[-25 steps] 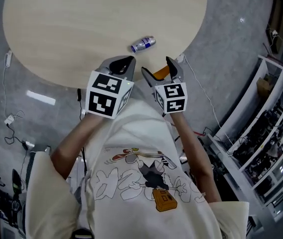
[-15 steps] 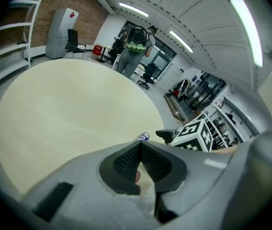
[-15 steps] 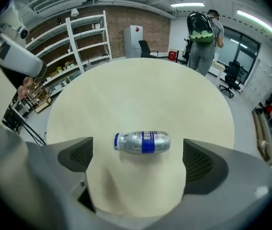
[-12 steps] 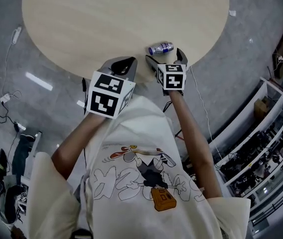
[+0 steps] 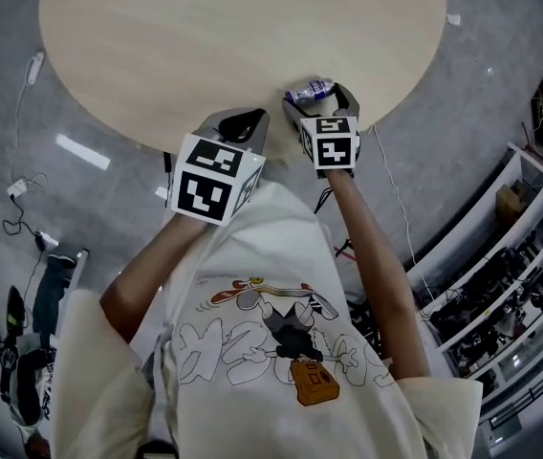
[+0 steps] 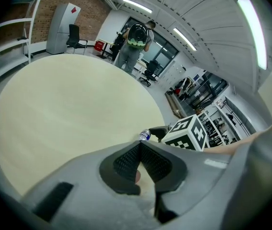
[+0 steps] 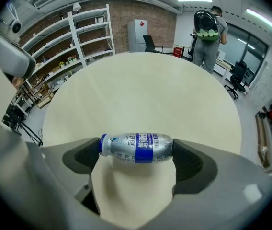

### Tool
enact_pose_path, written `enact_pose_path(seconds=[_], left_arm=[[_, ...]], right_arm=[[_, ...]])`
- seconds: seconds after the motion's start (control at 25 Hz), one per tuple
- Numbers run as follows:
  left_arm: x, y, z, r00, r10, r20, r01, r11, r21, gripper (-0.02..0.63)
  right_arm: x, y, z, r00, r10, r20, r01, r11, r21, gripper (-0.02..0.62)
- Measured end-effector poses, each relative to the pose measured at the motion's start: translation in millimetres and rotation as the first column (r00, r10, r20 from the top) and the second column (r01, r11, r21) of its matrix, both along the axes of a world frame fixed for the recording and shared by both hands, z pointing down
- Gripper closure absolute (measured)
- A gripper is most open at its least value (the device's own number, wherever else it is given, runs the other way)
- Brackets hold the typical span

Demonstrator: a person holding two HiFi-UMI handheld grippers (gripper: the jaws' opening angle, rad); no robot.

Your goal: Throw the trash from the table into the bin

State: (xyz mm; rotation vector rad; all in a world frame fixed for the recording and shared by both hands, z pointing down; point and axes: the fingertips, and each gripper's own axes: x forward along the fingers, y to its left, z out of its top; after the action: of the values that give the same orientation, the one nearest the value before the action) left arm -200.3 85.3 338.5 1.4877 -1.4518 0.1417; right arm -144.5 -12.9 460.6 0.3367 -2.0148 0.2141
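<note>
Our right tongs (image 5: 319,101) are spread wide and have just been closing a little. A small silver bottle (image 7: 136,148) with a blue band lies on its side between them, and the pads sit against its cap end and its bottom end. The bottle is on the round, pale wooden table (image 5: 205,36), near the edge closest to us. Our left tongs (image 6: 139,145) are just beside the right ones, over that same edge, with their tips pressed together. Under the table the floor (image 5: 23,199) is grey. White shelves (image 7: 85,32) stand by a brick wall, and a person with a backpack (image 7: 208,28) stands past the table.
</note>
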Motion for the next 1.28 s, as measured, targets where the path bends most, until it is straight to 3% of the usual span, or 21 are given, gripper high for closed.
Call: enact_pose_path(seconds=[0.36,0.68,1.28], left_arm=[[33.0,-21.6,-11.0,0.994,0.110,0.016,-0.111,0.994,0.018,0.601],[64.2,-31.8,-3.6,0.975,0.221,0.012,-0.221,0.975,0.009,0.603],[153.7,-45.4,-12.1,0.920,0.390,0.032,-0.391,0.920,0.019,0.603]], right_arm=[[27.9,-11.1,-24.8,0.992,0.104,0.068,-0.103,0.995,-0.011,0.106],[65.3,-20.9,-27.2,0.967,0.233,0.101,-0.232,0.973,-0.022,0.104],[169.3,-22.3,-36.4,0.888,0.433,0.156,-0.427,0.902,-0.069,0.104]])
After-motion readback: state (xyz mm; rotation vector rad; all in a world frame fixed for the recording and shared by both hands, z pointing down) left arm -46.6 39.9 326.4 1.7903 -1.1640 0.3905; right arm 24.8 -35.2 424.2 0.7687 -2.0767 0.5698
